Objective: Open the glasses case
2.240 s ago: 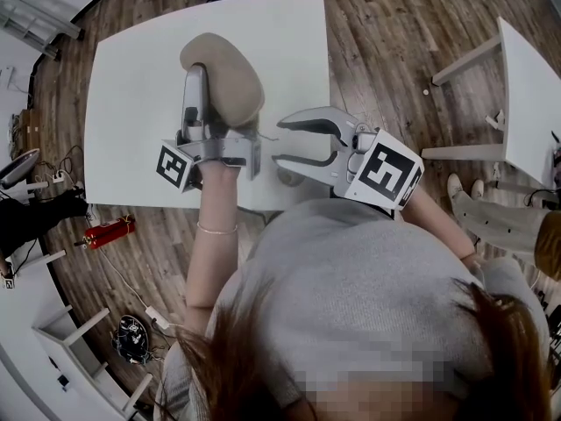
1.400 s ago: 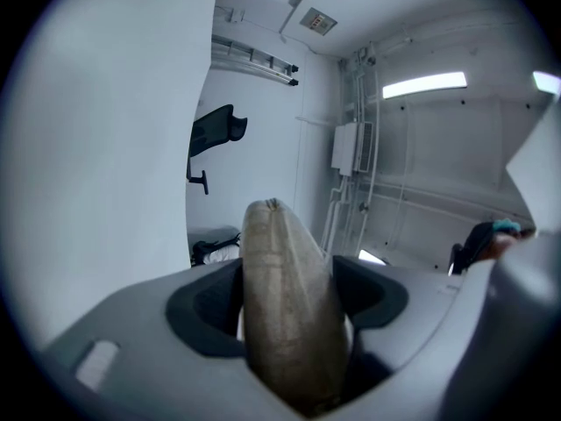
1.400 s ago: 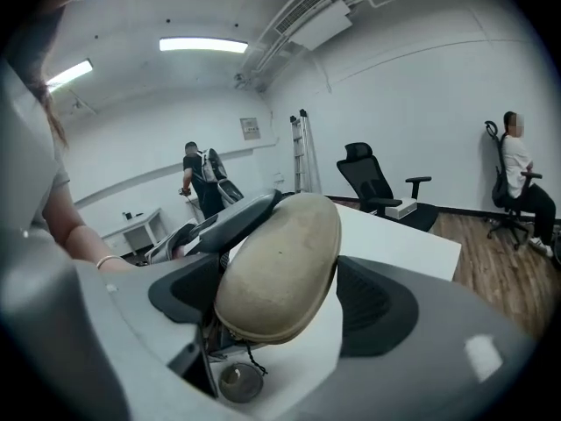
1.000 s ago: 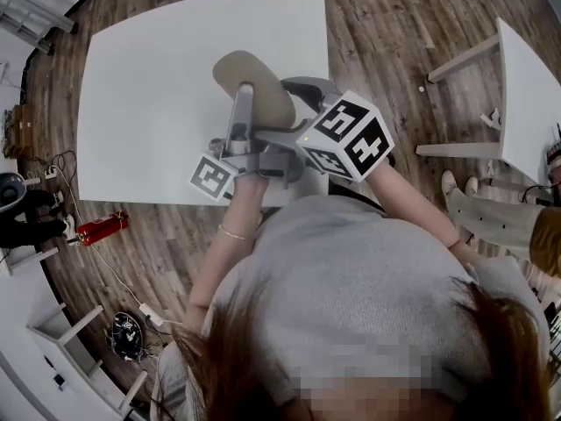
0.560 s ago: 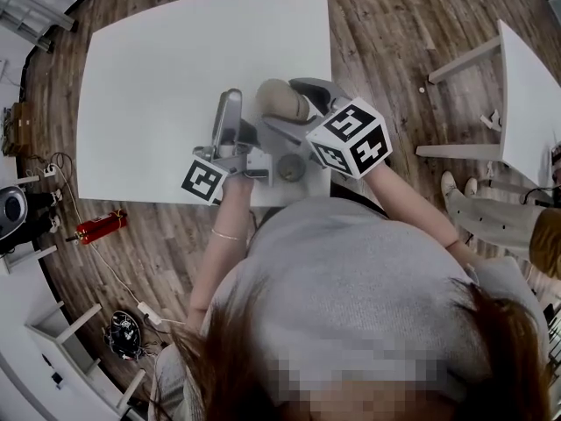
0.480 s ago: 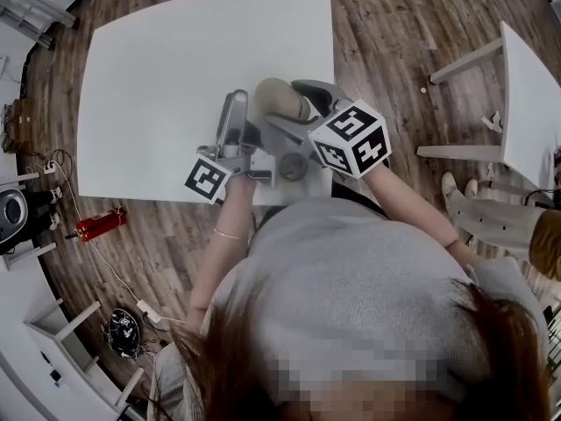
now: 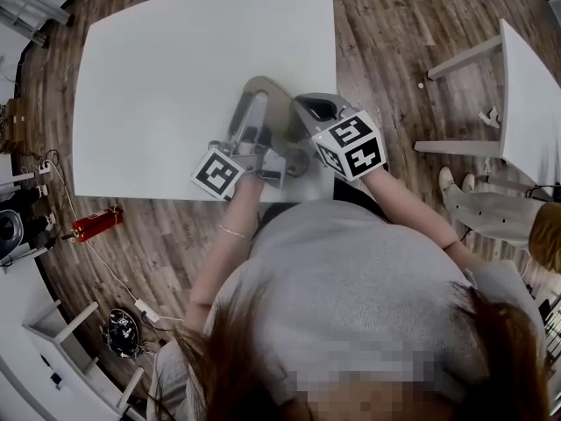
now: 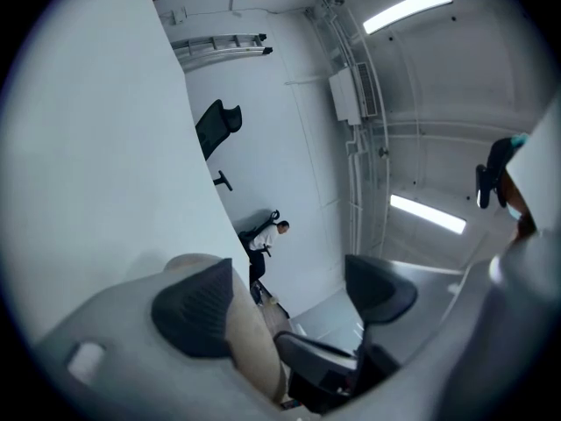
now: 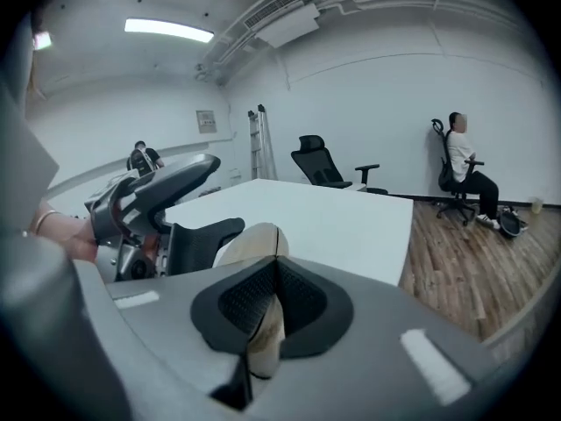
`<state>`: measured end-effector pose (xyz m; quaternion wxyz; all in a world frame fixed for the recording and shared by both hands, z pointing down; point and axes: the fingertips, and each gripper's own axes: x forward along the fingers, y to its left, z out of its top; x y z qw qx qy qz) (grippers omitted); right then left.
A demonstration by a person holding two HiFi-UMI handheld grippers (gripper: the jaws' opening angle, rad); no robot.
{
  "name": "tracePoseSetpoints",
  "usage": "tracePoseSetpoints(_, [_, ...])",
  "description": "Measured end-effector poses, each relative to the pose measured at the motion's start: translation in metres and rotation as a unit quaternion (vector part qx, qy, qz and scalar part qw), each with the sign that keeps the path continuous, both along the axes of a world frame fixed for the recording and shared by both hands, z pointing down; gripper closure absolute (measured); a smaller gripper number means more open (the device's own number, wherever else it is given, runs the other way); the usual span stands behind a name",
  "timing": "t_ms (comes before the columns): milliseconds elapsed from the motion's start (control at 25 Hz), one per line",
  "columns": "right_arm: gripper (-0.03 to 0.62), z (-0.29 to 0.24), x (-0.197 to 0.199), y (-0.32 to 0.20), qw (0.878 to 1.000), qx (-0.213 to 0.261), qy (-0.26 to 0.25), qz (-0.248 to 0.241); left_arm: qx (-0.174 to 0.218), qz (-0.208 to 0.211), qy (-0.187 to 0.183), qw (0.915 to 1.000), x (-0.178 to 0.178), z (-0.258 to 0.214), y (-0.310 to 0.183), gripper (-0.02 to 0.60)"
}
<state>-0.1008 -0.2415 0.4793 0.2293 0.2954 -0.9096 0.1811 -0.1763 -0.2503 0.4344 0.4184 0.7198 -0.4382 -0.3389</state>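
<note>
The glasses case [image 7: 267,90] – beige, rounded, its lid down on the seam – lies on the white surface [image 7: 158,68], near the edge closest to the person and mostly covered by the two tools in the head view.

The right claw [image 9: 276,266] comes down on it from the right. Its jaws have just been closing and the dark pads now meet at the tips, with a thin wedge of the case's beige edge pinched between them.

The left claw [image 8: 289,296] lies nearly level beside it, rolled onto its side. Its jaws have just been closing a little, yet stand well apart: the case sits between them against one pad [image 8: 197,310], while the other pad [image 8: 377,288] is clear of it – so no grip there.

Both marker cubes face up near the surface's edge. Around the surface is a wooden floor [image 7: 394,24], with a second white table [image 7: 535,86] at the right and a red cylinder [image 7: 95,224] on the floor at the left. In the right gripper view, a seated person [image 9: 460,169] and a black office chair [image 9: 317,165] are by the far wall.
</note>
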Motion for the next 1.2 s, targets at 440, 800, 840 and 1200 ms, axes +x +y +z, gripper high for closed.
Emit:
tracePoseSetpoints(440, [0.574,0.007,0.020,-0.001,0.998,0.022,0.027,0.049,0.034,0.055,-0.252,0.9655,0.010,-0.007,0.017,0.425])
tracePoseSetpoints(800, [0.589,-0.102,-0.013,0.010,0.990,0.122,-0.067,0.027,0.119,0.054,-0.394,0.9099,0.030,-0.064,0.033,0.580])
tracePoseSetpoints(840, [0.589,-0.112,-0.015,0.012,0.988,0.130,-0.079,0.026,0.125,0.052,-0.400,0.9066,0.032,-0.069,0.035,0.580])
tracePoseSetpoints(1200, [0.591,-0.130,-0.023,0.049,0.982,0.150,-0.113,-0.023,0.145,0.043,-0.398,0.9046,0.038,-0.090,0.059,0.580])
